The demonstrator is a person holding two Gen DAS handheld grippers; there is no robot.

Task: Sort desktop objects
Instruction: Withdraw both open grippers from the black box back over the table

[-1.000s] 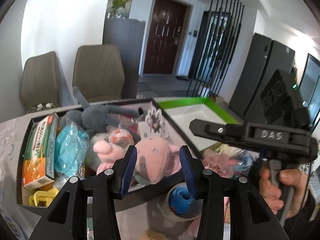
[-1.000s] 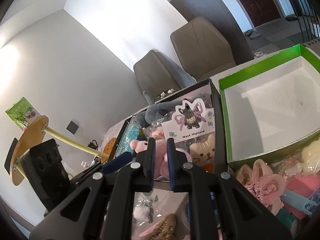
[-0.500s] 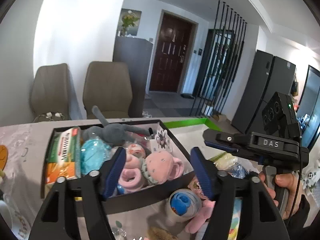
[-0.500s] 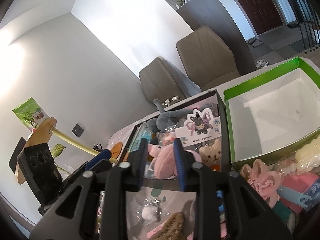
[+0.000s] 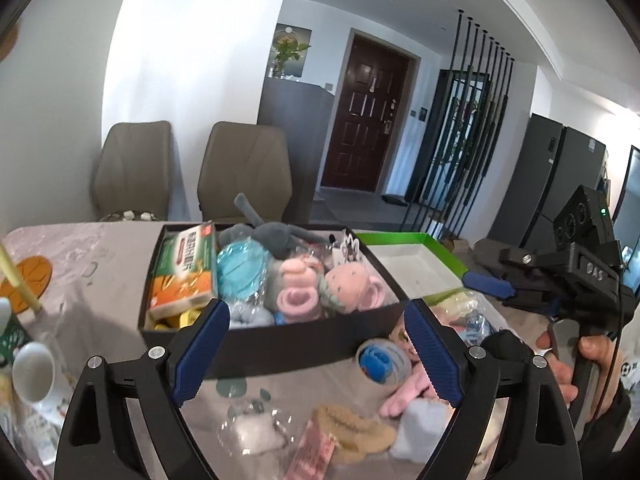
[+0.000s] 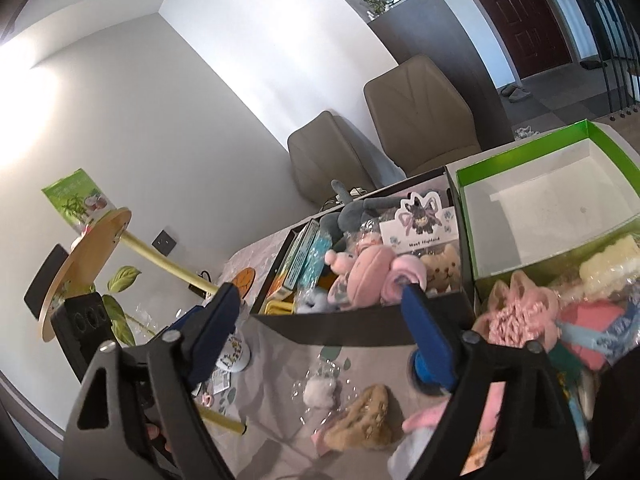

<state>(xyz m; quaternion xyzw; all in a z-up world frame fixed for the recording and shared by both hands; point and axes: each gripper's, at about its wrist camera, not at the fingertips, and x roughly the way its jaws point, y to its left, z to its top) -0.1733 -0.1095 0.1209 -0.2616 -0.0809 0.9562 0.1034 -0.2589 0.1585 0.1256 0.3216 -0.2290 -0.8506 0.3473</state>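
The left gripper (image 5: 316, 350) is held above the near table edge with its jaws opening; nothing is gripped, and only the front wall of the black box (image 5: 280, 346) and the tabletop are seen between the blue pads (image 5: 202, 354). The right gripper (image 6: 326, 336) is likewise empty, its jaws opening, and it is seen from the left wrist view at the right, carried in a person's hand (image 5: 584, 368). Just beyond both grippers the black box is packed with sorted things: a green and orange carton (image 5: 184, 270) along its left side, a turquoise wrapped item (image 5: 240, 266) beside it, a grey plush (image 5: 276, 234) at the back, and a pink plush (image 5: 352, 288) lying near the front right corner, touched by neither gripper. A card with a cartoon cow (image 6: 420, 222) is propped at the back right. To the right of the black box, a green box (image 6: 560, 200) with a white interior is set against it. On the grey table (image 5: 80, 280) in front, a beige knitted piece (image 5: 352, 432), a small clear bag with white fluff (image 5: 256, 428) and a round container with a blue centre (image 5: 382, 360) are scattered. A white mug (image 5: 32, 374) is placed at the far left, with an orange coaster (image 5: 30, 276) behind it. Two beige chairs (image 5: 244, 172) are drawn up at the far side of the table.
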